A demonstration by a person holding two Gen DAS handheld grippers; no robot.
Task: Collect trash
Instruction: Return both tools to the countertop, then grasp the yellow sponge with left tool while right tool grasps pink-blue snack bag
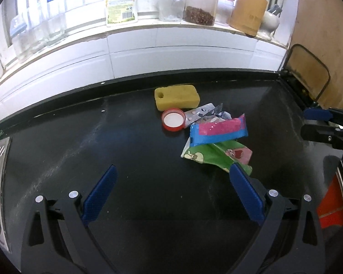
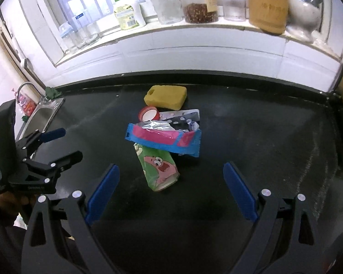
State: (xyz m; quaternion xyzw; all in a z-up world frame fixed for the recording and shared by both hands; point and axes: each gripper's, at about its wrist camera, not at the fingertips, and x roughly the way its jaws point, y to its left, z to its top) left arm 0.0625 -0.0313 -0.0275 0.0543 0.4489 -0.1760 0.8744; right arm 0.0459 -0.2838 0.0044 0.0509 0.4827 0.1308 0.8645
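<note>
A heap of trash lies on the black counter [image 1: 130,141]: a blue and pink wrapper [image 1: 219,131] [image 2: 164,138], a green cartoon wrapper [image 1: 217,156] [image 2: 159,169], a silver blister pack [image 1: 200,113] [image 2: 183,115], a red bottle cap [image 1: 173,120] [image 2: 148,114] and a yellow sponge [image 1: 177,97] [image 2: 165,97]. My left gripper [image 1: 172,173] is open and empty, its right finger tip beside the green wrapper. My right gripper [image 2: 171,171] is open and empty, just in front of the green wrapper. Each gripper shows in the other's view, the right [image 1: 327,125] and the left [image 2: 57,143].
A steel sink [image 2: 42,116] lies at the counter's left end. A white tiled ledge behind holds a bottle [image 1: 121,2], jars [image 1: 200,6] and a wooden utensil holder [image 1: 249,11]. A black framed stand [image 1: 306,70] stands at the right. An orange object [image 1: 331,205] shows low right.
</note>
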